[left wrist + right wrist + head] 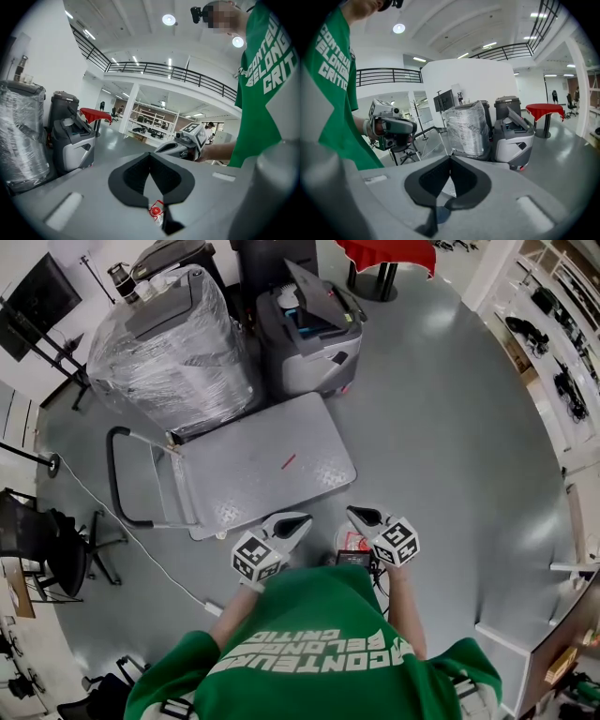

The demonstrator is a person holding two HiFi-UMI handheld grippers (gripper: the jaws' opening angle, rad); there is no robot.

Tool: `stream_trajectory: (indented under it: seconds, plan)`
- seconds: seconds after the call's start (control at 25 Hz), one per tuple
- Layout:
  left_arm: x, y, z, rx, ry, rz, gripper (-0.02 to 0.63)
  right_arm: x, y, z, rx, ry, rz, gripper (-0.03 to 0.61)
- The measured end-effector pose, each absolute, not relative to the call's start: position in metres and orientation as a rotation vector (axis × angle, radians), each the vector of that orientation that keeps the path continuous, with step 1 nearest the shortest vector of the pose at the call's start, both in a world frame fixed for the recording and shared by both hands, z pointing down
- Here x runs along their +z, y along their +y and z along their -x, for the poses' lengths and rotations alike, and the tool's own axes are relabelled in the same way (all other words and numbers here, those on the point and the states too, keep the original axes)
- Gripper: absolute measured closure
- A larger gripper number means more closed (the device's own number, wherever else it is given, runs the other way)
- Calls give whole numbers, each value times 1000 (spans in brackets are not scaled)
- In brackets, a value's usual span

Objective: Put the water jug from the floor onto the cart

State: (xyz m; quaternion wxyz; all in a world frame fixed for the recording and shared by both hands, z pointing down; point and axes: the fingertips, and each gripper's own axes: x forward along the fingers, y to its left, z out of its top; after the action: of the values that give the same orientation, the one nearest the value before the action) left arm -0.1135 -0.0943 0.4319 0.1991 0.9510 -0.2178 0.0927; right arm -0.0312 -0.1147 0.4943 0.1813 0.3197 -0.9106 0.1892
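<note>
left gripper: (pixel 298 519) hanging at lower centre of the head view, jaws pressing tip to tip, clenched on nothing; its own view is showing the same.
right gripper: (pixel 357 512) hanging just right of the left one, jaws also clenched together, nothing between them.
water jug: (pixel 351 540) apparently sitting on the floor at low centre, mostly hidden between the two grippers and the person's green shirt. Only a red-and-white bit is showing; a red cap is peeking through the gap under the left jaws in the left gripper view.
cart: (pixel 253 465) standing mid-frame just above the grippers, handle at left, deck bare except for a small red item (pixel 289 461).
risk, grip: both claws are shut, so going down like this is likely meaning a shove or a topple, not a hold. They are needing to open first.
risk, load: jug is probably heavy and smooth, so narrow jaws are liable to be slipping. An uneven lift from one side is likely tilting it.
risk, sight: the person's body is blocking most of the jug from the head view, so jaw placement is partly guesswork.
risk, cart: landing the jug on the near edge could be pushing the cart away if it is rolling freely; wheels are not visible.
risk, clutter: white cable (pixel 122 521) is running across the floor at lower left, a trip hazard while carrying.
</note>
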Motion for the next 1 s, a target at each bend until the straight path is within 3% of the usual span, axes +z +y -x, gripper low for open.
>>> stream_trajectory:
  seconds: [1.0]
  plan:
    - [440, -217, 232, 177, -536, -2660, 603, 481, -222, 153, 462, -2487, -888, 588]
